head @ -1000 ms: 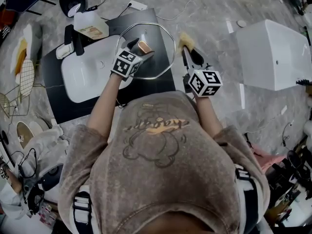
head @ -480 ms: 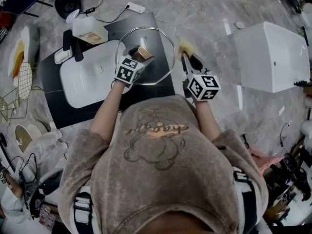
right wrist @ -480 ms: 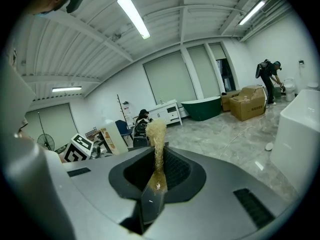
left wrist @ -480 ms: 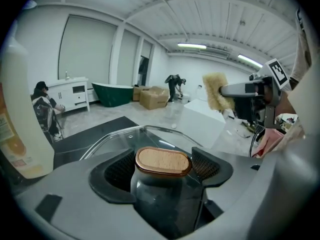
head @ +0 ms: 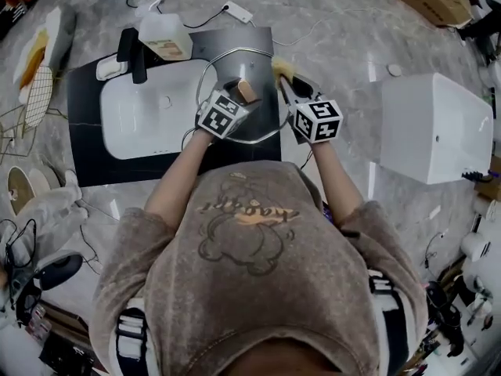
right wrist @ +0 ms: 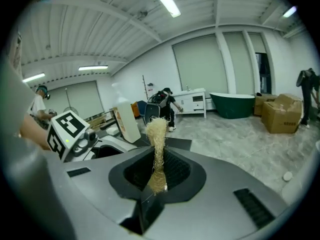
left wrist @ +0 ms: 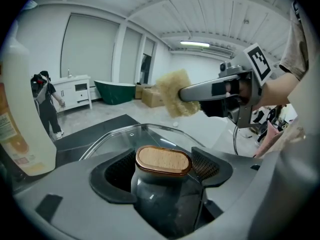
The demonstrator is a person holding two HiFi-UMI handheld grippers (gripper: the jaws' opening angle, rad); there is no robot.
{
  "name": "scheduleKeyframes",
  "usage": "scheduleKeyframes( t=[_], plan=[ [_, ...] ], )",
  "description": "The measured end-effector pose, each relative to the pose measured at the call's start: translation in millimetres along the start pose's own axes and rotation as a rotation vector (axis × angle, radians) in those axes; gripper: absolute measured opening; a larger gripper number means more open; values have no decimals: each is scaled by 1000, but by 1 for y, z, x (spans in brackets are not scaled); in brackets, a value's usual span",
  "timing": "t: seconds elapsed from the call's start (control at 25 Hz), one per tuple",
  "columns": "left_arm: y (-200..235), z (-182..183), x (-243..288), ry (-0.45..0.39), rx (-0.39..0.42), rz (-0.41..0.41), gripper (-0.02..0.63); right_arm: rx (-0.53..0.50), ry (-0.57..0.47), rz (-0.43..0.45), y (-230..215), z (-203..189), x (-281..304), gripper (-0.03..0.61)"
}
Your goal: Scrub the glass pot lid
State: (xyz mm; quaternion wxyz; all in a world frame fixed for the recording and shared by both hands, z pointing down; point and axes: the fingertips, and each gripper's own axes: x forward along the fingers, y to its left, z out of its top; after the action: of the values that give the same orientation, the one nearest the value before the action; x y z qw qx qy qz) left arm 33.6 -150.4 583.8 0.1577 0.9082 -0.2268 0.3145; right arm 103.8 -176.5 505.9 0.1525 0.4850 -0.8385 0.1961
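While left gripper (head: 244,94) jaws clamp the clear glass pot lid (head: 243,65) by its wood-capped knob (left wrist: 163,160) over the black mat (head: 86,92), right gripper (head: 286,81) jaws pinch a yellow fibre scrubber (left wrist: 176,92) near the rim, not touching. Scrubbing looks all still to do.

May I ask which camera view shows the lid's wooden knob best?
The left gripper view: the wooden knob fills the foreground, gripped between the left tongs. The head view shows it small, from above; the right gripper view doesn't show it.
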Motion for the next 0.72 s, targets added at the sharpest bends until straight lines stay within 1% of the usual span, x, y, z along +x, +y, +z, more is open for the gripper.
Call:
scheduleKeyframes(
  t=[0.12,0.24,0.32,0.44,0.56,0.64,0.72],
  plan=[
    [-1,0,1,10,8,11,368,-129,70,70,7,0,33,40],
    [-1,1,0,14,24,26,367,-298,144,152,19,-3,63,40],
    [-1,1,-1,12,14,27,365,-443,189,219,31,-6,80,38],
    [-1,1,-1,4,1,27,362,-687,252,321,47,-14,101,38],
    [1,0,-1,-2,-8,33,360,-925,298,399,56,-23,118,38],
    [1,-1,-1,-6,-14,37,359,-1043,309,446,60,-28,126,38],
    [2,-1,-1,-10,-19,38,357,-1133,308,483,64,-30,132,38]
  ],
)
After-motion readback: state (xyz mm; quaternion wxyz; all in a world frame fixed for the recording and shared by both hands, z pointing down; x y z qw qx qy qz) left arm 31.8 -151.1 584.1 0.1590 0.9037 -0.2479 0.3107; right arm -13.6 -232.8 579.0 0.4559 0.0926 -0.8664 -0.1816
